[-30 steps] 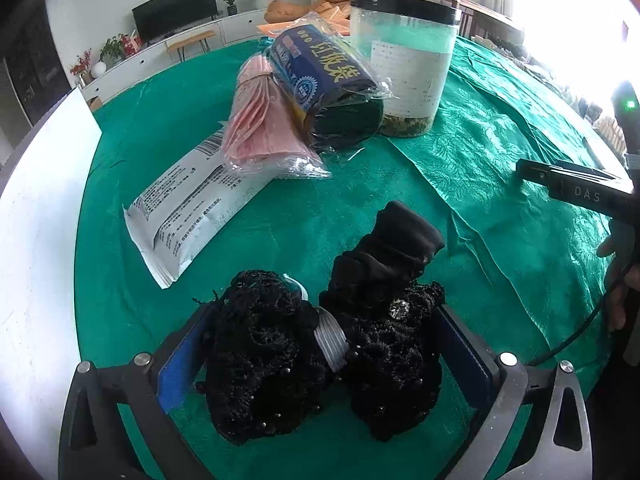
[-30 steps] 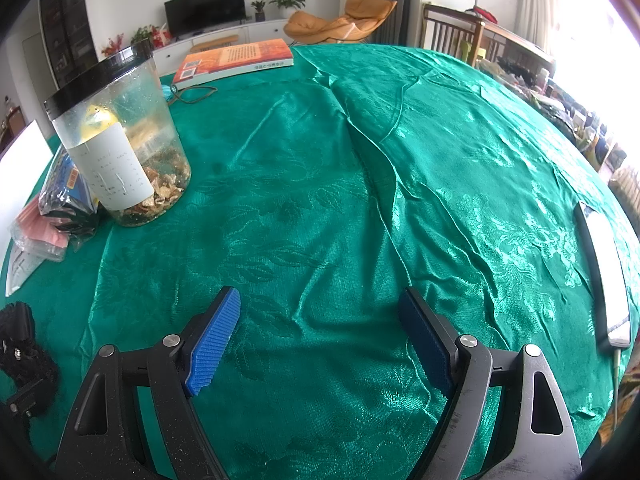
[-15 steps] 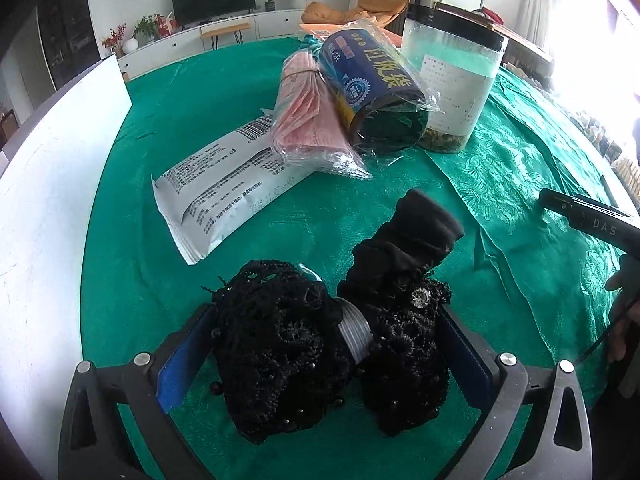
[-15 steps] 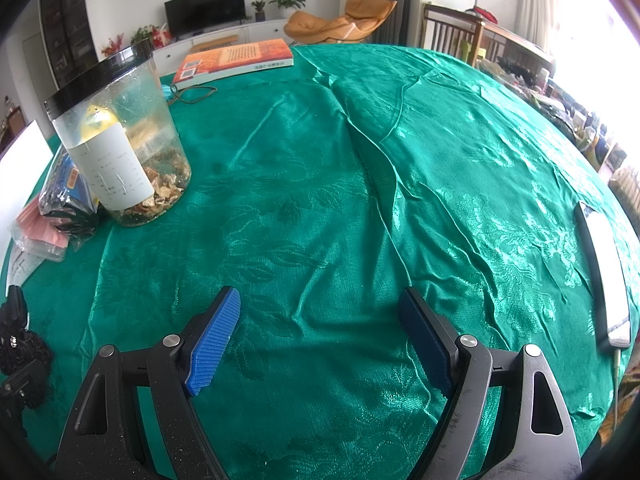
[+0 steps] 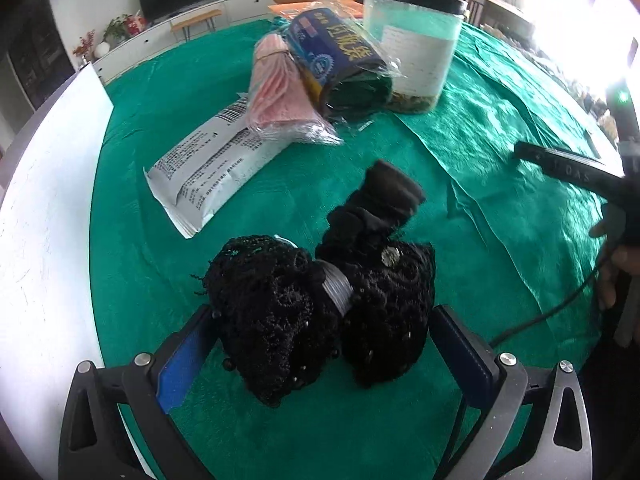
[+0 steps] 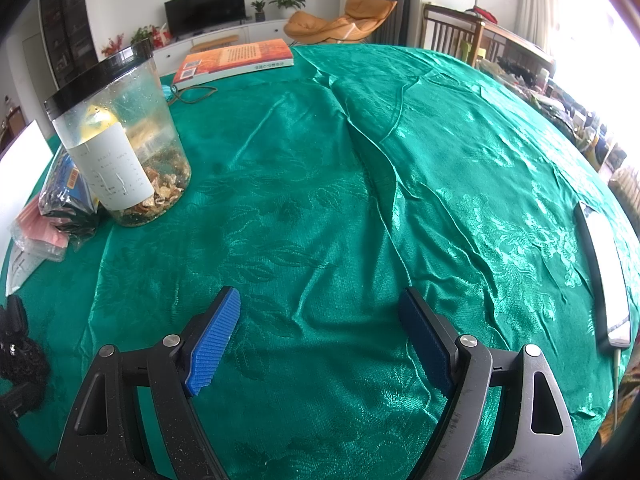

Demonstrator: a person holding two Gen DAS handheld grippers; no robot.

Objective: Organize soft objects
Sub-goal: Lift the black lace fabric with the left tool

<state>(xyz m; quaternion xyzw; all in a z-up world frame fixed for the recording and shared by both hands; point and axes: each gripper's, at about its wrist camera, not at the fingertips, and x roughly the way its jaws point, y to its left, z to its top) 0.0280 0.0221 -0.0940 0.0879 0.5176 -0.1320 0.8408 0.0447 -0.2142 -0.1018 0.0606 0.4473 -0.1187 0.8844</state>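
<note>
A bundle of black lace gloves (image 5: 320,300) with a grey band sits between the blue pads of my left gripper (image 5: 320,344), which is shut on it just above the green tablecloth (image 5: 500,200). The bundle also shows at the left edge of the right wrist view (image 6: 16,352). My right gripper (image 6: 320,336) is open and empty over the cloth; its finger shows in the left wrist view (image 5: 568,168). Ahead lie a white packet (image 5: 212,168), a bag of pink cloths (image 5: 276,92) and a blue-labelled roll of bags (image 5: 340,64).
A clear jar with a black lid (image 6: 120,140) stands at the left, also in the left wrist view (image 5: 416,48). An orange book (image 6: 236,60) lies at the far edge. A white board (image 5: 44,220) stands at the left. A white flat device (image 6: 604,276) lies at the right.
The left gripper has shifted with the glove bundle held in it, so the packets and jar moved in its view. The right gripper has not moved.
</note>
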